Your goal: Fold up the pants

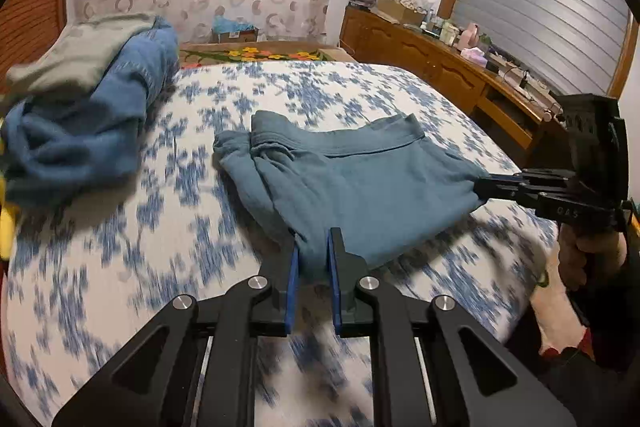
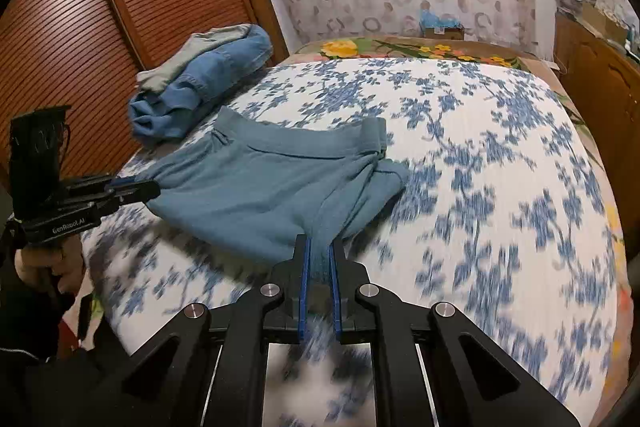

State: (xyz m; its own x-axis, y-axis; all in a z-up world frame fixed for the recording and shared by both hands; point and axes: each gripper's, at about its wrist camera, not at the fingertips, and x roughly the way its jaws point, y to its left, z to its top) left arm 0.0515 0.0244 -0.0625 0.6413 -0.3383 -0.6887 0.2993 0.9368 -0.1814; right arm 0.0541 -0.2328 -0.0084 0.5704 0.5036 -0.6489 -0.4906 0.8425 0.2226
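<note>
Mid-fold: left gripper (image 1: 312, 251) and right gripper (image 2: 319, 259) each clamp a near corner of the teal cotton pants (image 1: 360, 183); next, probably carry both to the waistband evenly.

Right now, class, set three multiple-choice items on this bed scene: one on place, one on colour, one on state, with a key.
1. Where does the pile of clothes lie?
A. on the bed's far corner, by the slatted wooden door
B. on the floor
C. on the sideboard

2. What colour are the pants?
A. red
B. teal blue
C. black

3. How are the pants held?
A. by neither gripper
B. by one gripper
C. by both grippers

Key: 1 A, the pile sits beyond the pants beside the door. 2 B, both views show teal cloth. 3 C, the left gripper and the right gripper each pinch a corner.
</note>
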